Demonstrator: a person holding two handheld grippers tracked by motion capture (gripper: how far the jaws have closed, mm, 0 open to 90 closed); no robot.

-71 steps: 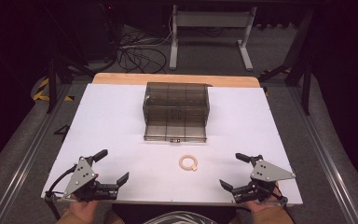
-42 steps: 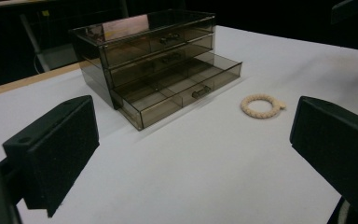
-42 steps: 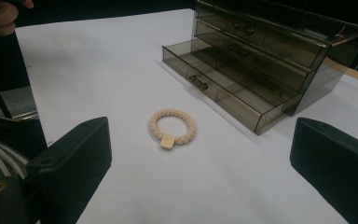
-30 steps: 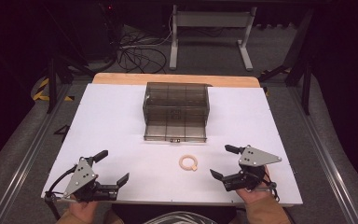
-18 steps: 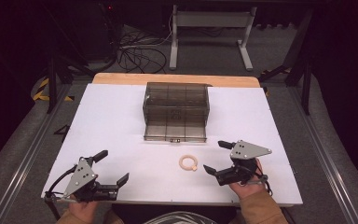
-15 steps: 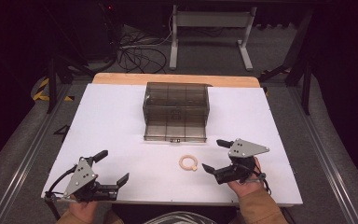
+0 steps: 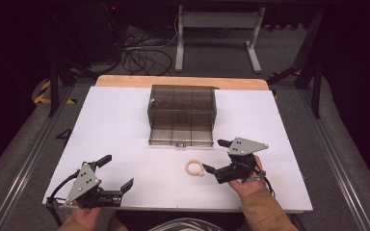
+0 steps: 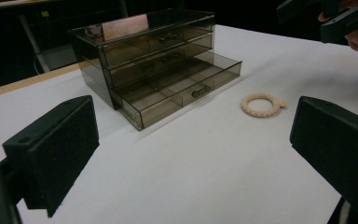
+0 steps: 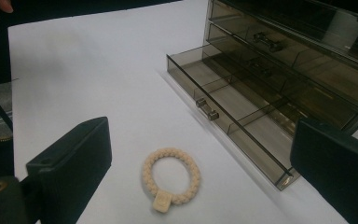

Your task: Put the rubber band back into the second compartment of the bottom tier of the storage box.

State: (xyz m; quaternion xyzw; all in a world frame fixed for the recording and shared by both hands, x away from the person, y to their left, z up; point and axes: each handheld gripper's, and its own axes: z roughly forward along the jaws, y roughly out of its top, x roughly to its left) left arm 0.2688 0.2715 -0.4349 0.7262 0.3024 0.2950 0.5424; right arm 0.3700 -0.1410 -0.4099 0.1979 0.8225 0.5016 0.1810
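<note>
With your right gripper (image 7: 211, 156) spread wide beside the bracelet (image 9: 171, 181), closing too high could skid it toward the open drawer (image 9: 233, 116); your left gripper (image 7: 117, 172) idles released

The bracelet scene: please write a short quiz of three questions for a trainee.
1. True or false: the bottom drawer of the drawer box is pulled out.
2. Which gripper is nearer to the bracelet? A) left gripper B) right gripper
3. Fill in: the bracelet lies on the ____, in front of the drawer box.

Key: 1 true. 2 B. 3 table.
</note>
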